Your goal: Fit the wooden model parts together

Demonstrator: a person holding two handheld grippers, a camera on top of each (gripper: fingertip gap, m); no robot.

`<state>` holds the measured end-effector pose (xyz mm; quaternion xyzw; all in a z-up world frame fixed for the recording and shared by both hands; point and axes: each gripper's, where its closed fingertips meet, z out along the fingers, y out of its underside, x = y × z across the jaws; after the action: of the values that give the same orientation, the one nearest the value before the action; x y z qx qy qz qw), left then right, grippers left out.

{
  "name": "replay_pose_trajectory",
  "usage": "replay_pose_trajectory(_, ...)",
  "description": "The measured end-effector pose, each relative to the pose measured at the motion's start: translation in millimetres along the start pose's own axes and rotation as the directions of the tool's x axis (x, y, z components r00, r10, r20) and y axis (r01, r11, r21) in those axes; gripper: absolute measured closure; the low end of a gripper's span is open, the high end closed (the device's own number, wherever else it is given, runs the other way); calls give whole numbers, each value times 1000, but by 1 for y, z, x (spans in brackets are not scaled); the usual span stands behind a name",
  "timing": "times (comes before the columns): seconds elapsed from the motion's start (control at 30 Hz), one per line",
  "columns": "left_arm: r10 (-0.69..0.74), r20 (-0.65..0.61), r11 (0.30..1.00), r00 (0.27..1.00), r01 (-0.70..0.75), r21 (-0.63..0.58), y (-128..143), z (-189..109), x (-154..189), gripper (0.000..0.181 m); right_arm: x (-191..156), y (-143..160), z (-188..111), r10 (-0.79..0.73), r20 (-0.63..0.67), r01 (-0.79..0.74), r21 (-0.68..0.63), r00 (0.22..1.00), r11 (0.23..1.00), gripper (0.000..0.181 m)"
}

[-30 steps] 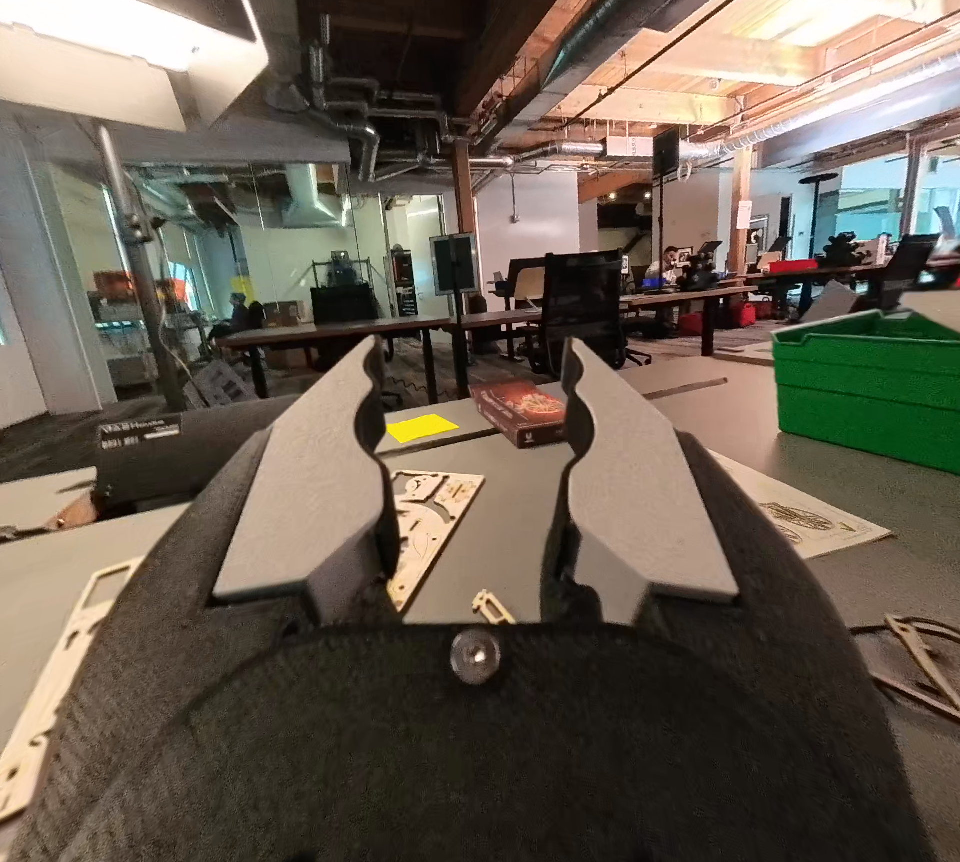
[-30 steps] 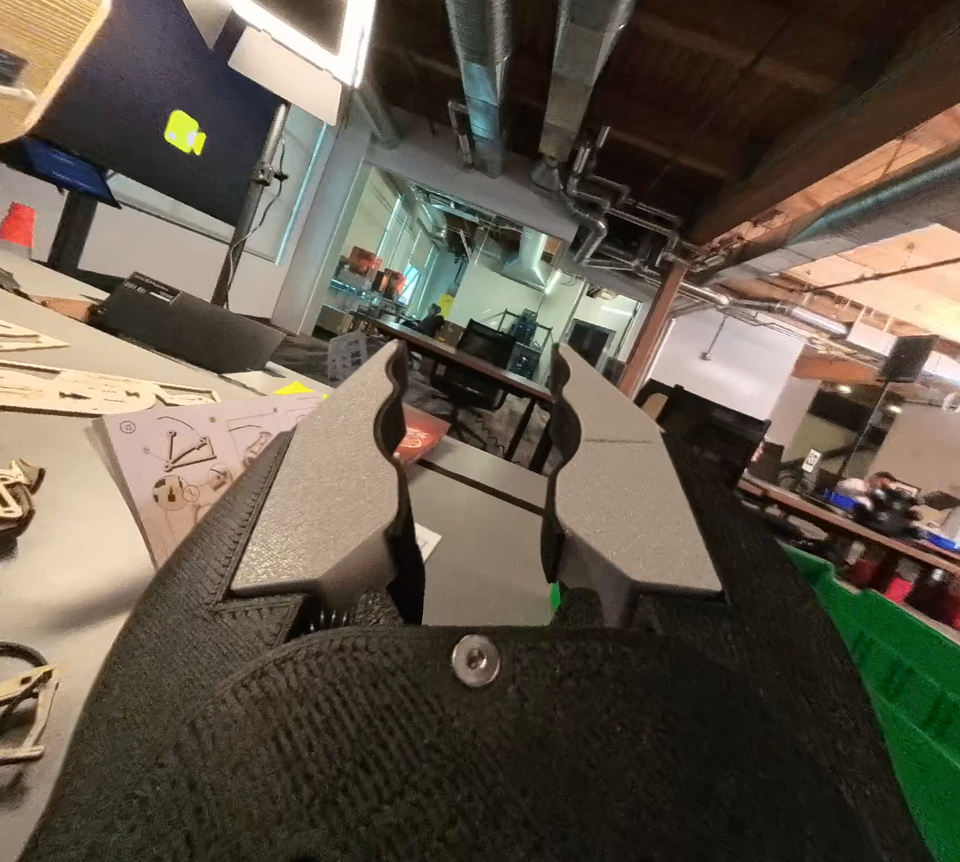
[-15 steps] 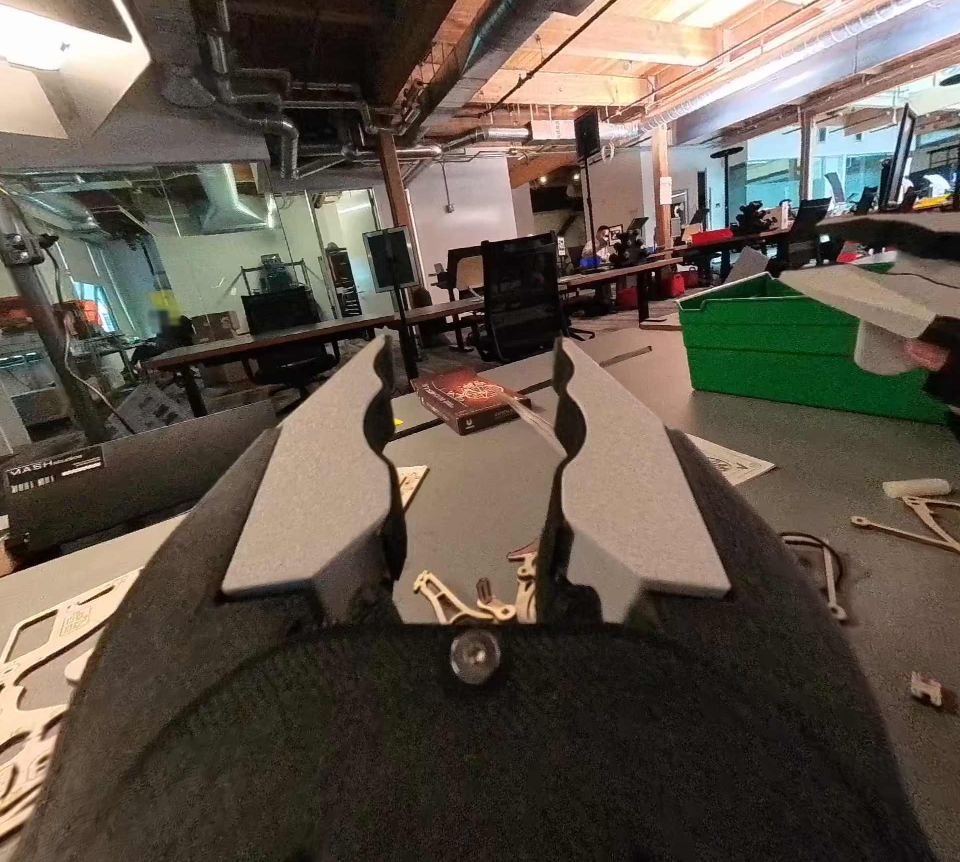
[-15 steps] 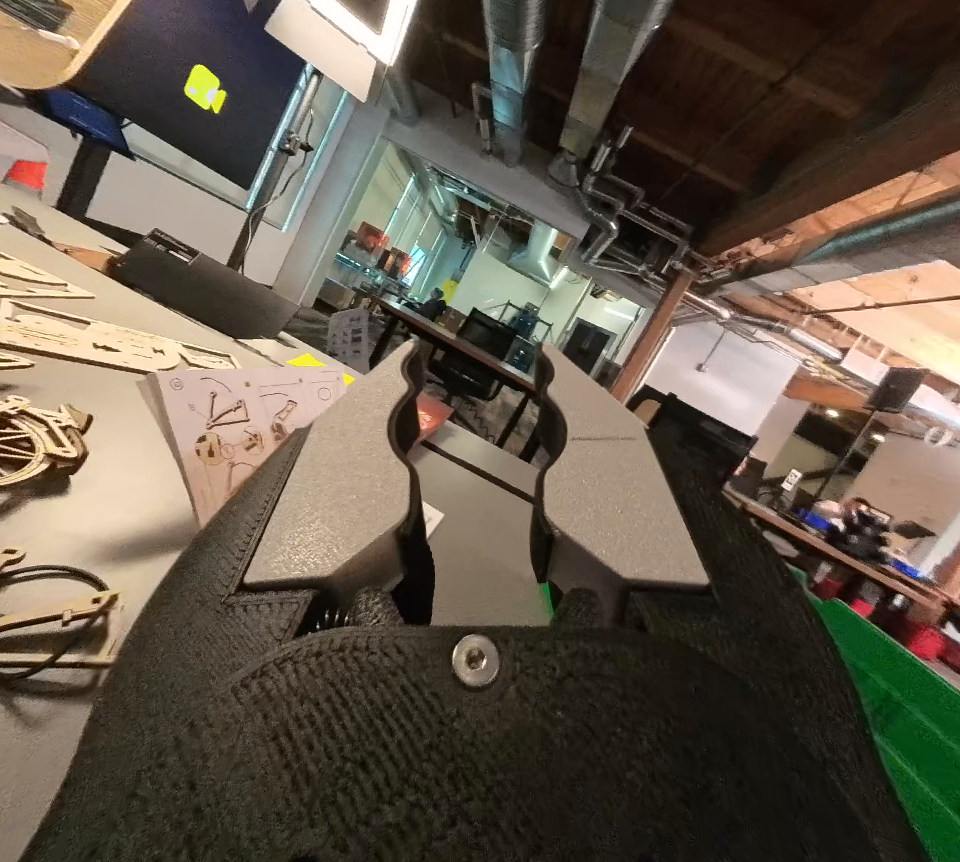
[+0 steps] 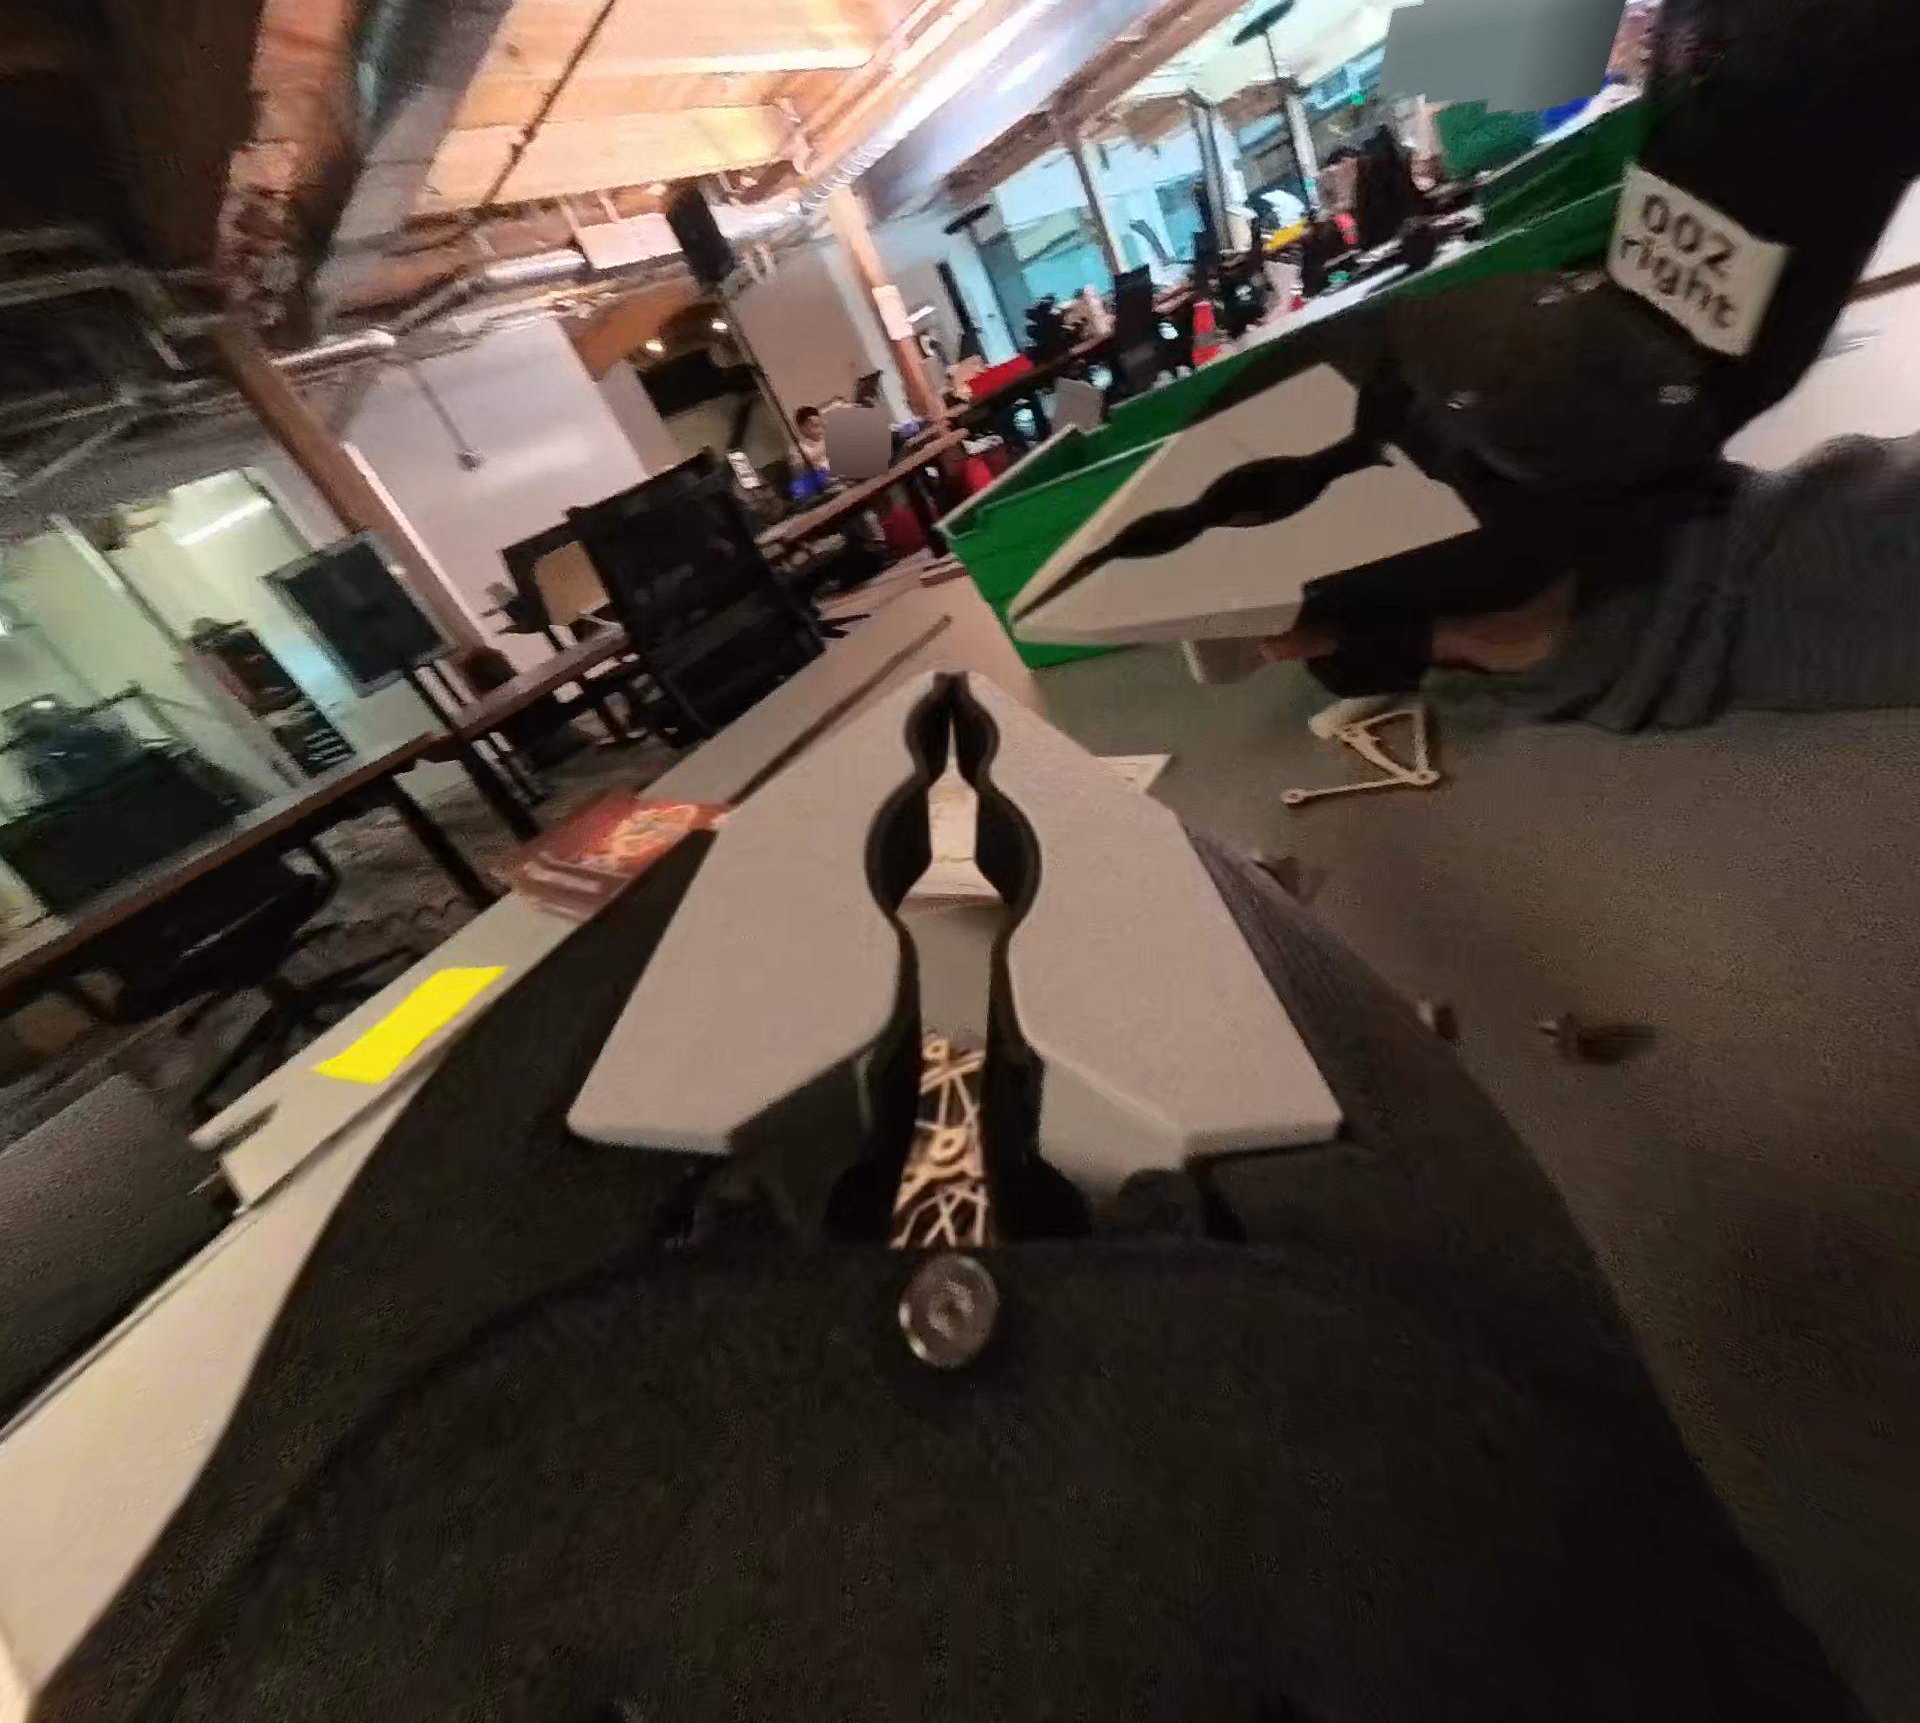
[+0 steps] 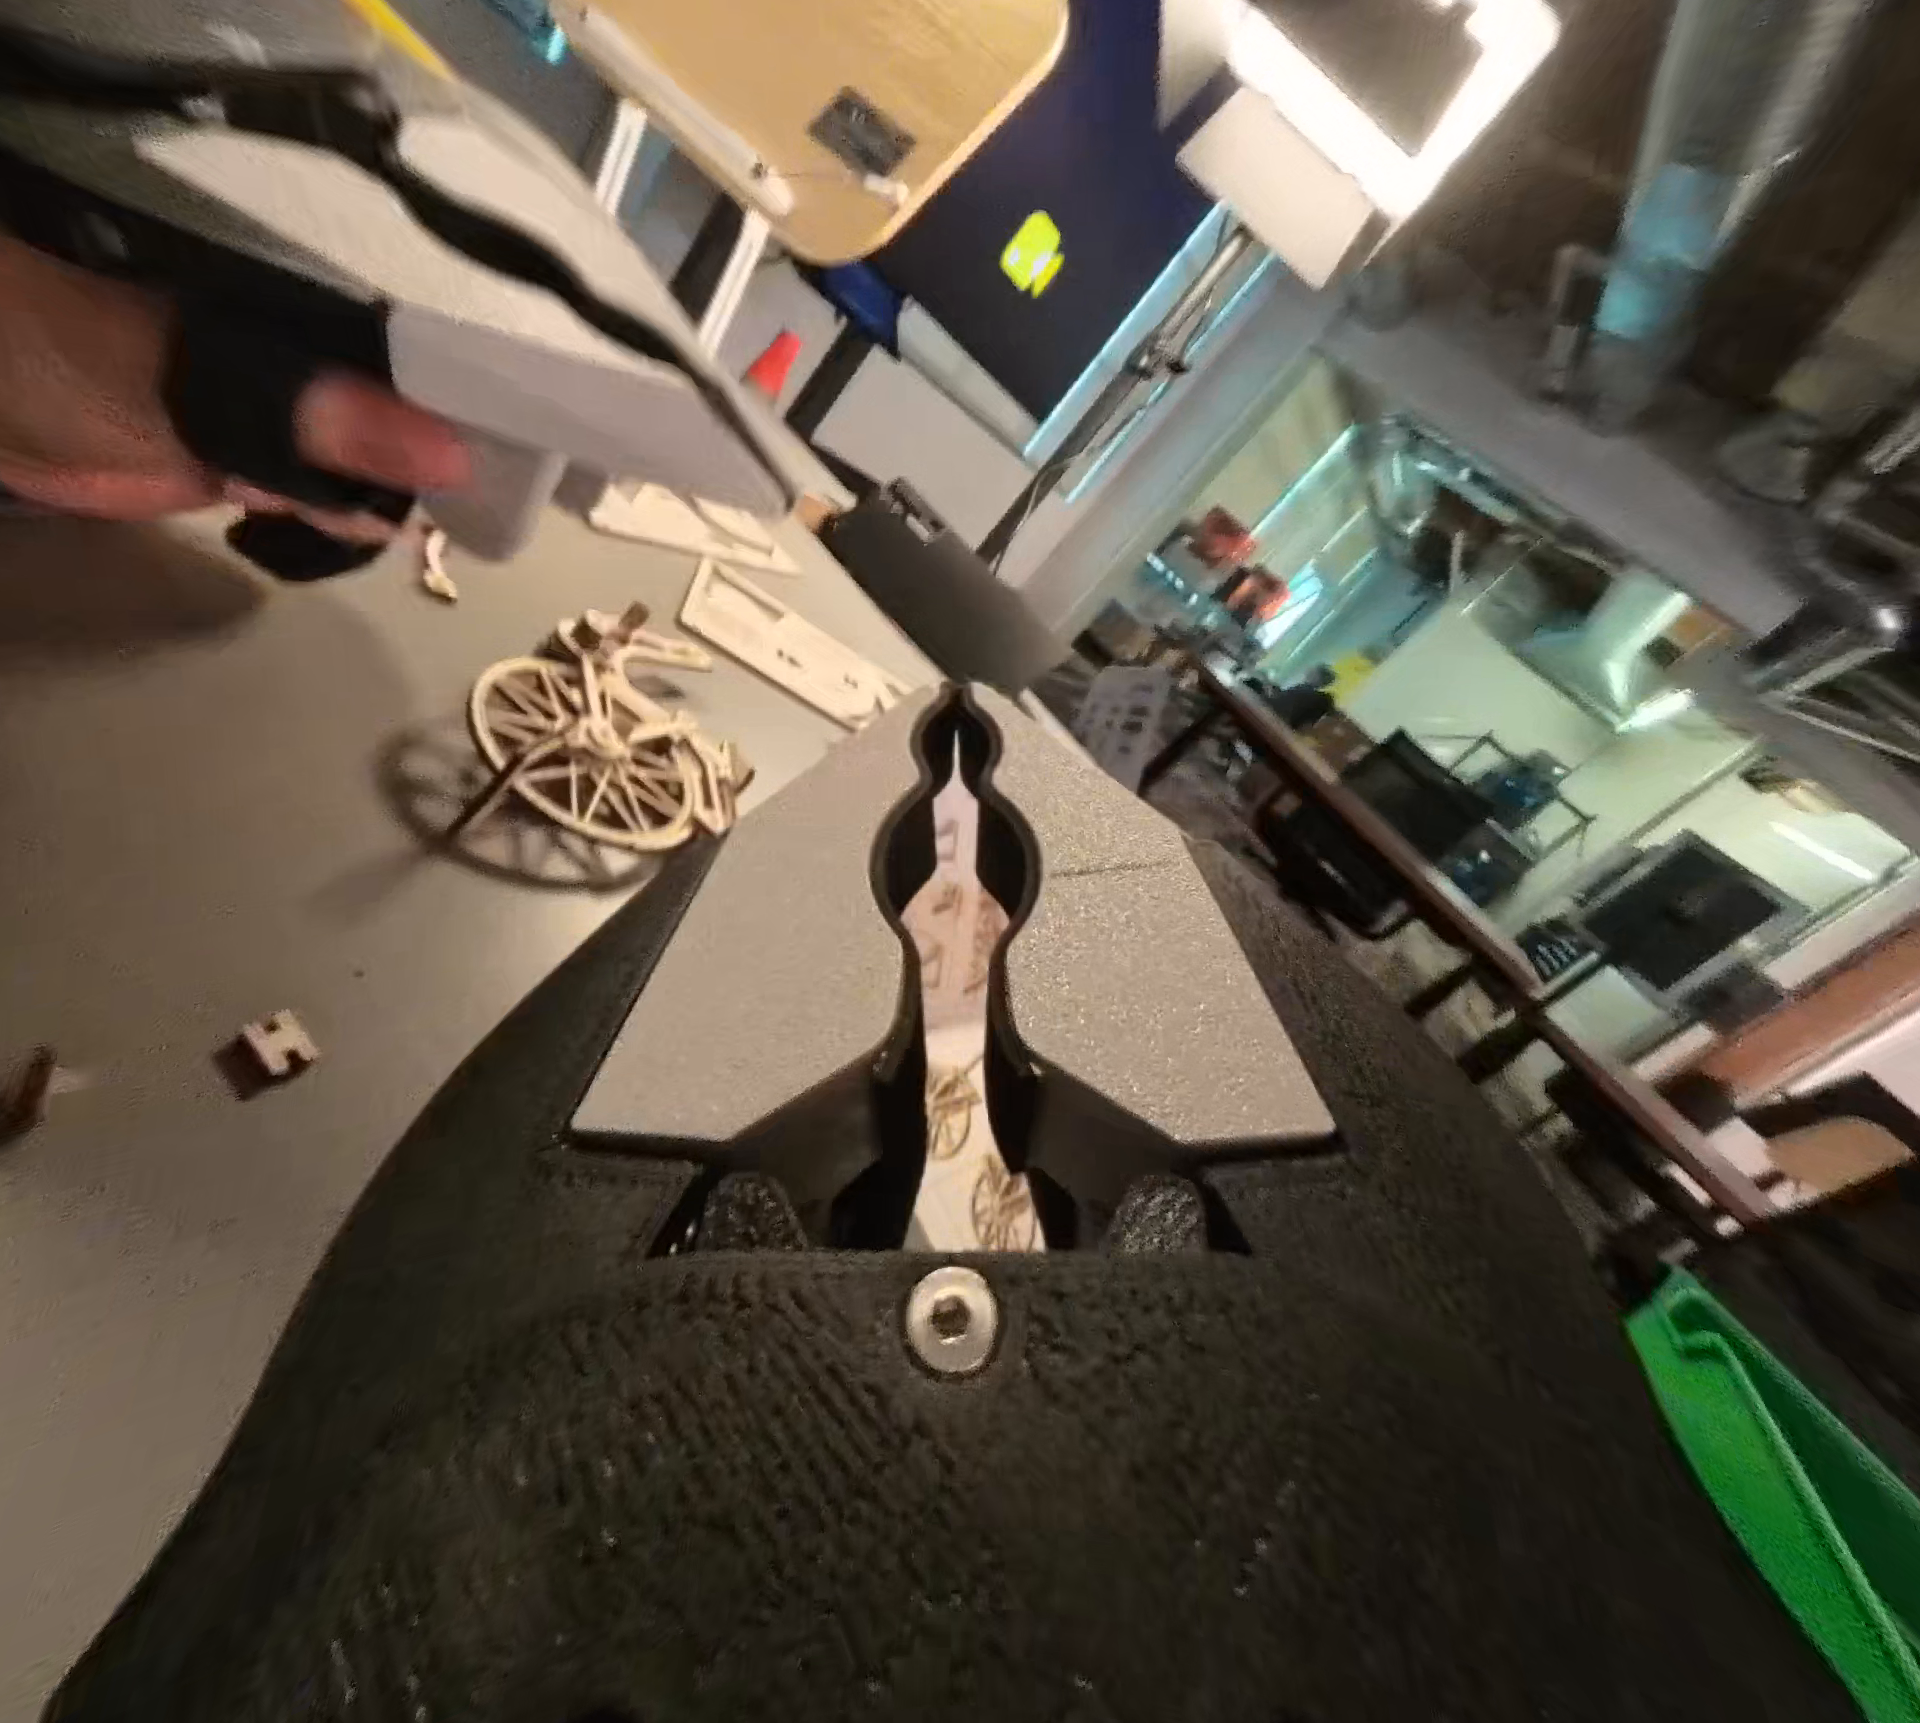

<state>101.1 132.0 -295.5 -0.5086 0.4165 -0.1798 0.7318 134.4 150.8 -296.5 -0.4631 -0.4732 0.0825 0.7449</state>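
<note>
Wooden bicycle model (image 6: 603,764): lying on its side on the grey table (image 6: 156,842), wheels flat, long axis running left to right in the right wrist view.
Left gripper (image 5: 951,717): fingers together at the tips, empty; wood lattice visible below through the gap near their base.
Right gripper (image 6: 958,717): fingers together, empty, above a printed sheet (image 6: 961,1123).
Bearing: model ahead and left of the right gripper, beneath the left one.
Nearer: left, likely.
Loose frame piece (image 5: 1371,754): under the right gripper.
</note>
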Motion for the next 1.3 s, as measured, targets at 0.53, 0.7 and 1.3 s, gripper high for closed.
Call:
replay_pose_trajectory(0.53, -89, 279, 996, 956, 78, 49, -1, -13, -50, 178, 83, 22, -46, -210, -476, 137, -183, 854, 974, 181)
replay_pose_trajectory(0.7, -150, 303, 988, 941, 130, 83, -2, -19, -60, 178, 88, 24, -50, -201, -501, 120, -188, 842, 975, 181)
replay_pose_trajectory(1.3, -43, 287, 998, 957, 30, 51, -4, -17, -53, 181, 90, 27, -44, -57, -469, 18, -87, 881, 996, 181)
